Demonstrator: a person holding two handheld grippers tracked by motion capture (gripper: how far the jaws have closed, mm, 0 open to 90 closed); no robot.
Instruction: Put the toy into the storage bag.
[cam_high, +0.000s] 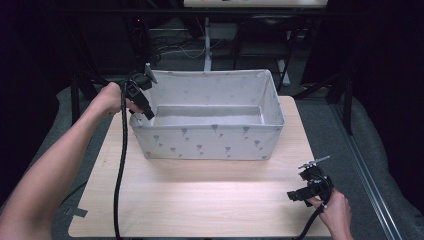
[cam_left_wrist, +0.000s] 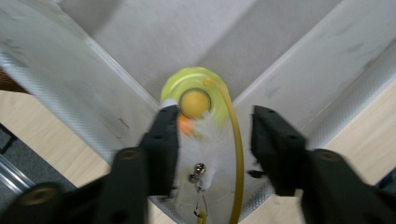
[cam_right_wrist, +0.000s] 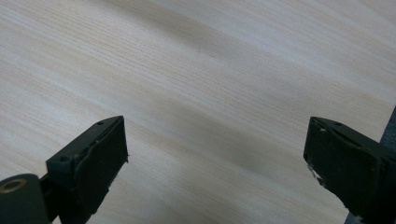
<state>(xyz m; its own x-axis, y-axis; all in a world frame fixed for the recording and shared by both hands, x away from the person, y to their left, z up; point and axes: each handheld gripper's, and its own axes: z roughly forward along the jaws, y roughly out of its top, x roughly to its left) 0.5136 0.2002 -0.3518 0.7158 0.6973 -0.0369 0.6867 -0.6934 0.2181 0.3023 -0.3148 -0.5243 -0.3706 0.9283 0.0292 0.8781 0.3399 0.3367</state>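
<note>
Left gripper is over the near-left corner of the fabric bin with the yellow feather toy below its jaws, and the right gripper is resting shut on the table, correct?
Not quite. The right gripper is open: the right gripper view shows its jaws wide apart over bare table. The rest holds: the left gripper is over the fabric bin corner, the yellow feather toy below its jaws.

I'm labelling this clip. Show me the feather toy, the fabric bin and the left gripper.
Feather toy (cam_left_wrist: 195, 103): left gripper view, on its yellow ball.
Fabric bin (cam_high: 210, 142): high view, on its near outer wall.
Left gripper (cam_left_wrist: 212, 140): left gripper view, midway between its parted jaw tips, over the bin's corner.
</note>
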